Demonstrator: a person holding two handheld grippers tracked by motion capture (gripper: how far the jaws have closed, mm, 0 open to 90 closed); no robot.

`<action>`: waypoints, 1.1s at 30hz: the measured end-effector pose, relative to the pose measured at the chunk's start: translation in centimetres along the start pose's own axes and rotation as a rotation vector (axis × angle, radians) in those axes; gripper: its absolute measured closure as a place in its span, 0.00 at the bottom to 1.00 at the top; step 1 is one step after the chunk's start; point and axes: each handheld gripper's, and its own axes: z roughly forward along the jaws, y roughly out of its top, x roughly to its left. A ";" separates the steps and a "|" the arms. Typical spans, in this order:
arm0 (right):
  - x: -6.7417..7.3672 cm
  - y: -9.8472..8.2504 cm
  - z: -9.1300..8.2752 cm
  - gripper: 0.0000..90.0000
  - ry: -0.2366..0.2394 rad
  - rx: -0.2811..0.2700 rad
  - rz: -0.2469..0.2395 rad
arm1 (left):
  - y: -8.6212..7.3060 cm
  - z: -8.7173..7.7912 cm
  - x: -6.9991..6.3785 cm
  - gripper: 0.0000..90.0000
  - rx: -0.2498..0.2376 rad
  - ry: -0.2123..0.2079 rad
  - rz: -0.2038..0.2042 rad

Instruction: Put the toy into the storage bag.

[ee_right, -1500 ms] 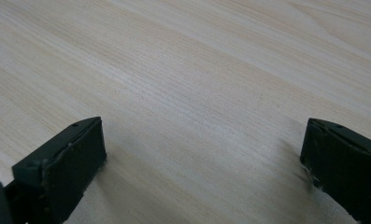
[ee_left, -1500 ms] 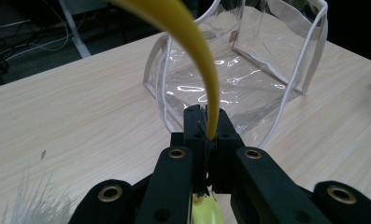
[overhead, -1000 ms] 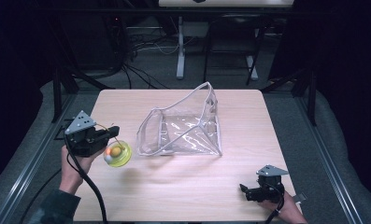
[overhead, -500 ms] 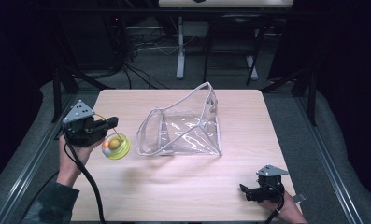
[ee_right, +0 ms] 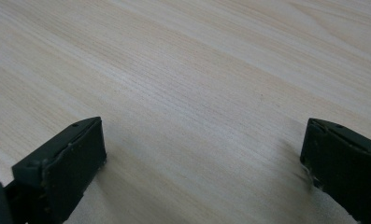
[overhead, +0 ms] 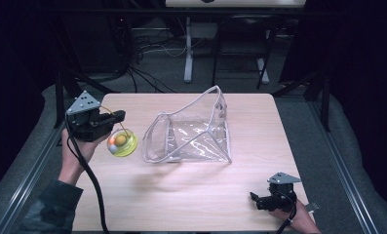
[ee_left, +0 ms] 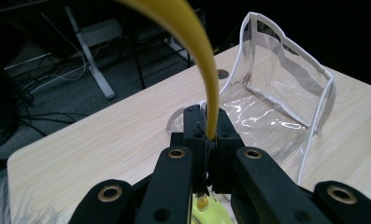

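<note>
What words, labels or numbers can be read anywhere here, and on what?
None: no readable text anywhere.
The clear pouch, the yellow ball hanging by its strap from the left gripper, the right gripper and the wooden table carry no print that can be made out.

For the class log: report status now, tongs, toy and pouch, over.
Left tongs shut on yellow strap, toy hanging clear of table. Right tongs open, idle. Pouch open, path unblocked.
</note>
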 end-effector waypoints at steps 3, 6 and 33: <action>0.0 0.0 0.0 0.00 0.000 0.002 -0.002 | 0.5 0.2 0.0 0.98 -0.001 -0.004 0.006; 0.0 0.0 0.0 0.00 0.000 0.002 -0.002 | 1.1 0.5 -0.2 0.98 -0.002 -0.008 0.013; 0.0 0.0 0.0 0.00 0.002 -0.001 -0.005 | 4.1 4.3 -1.9 0.98 0.019 -0.084 0.068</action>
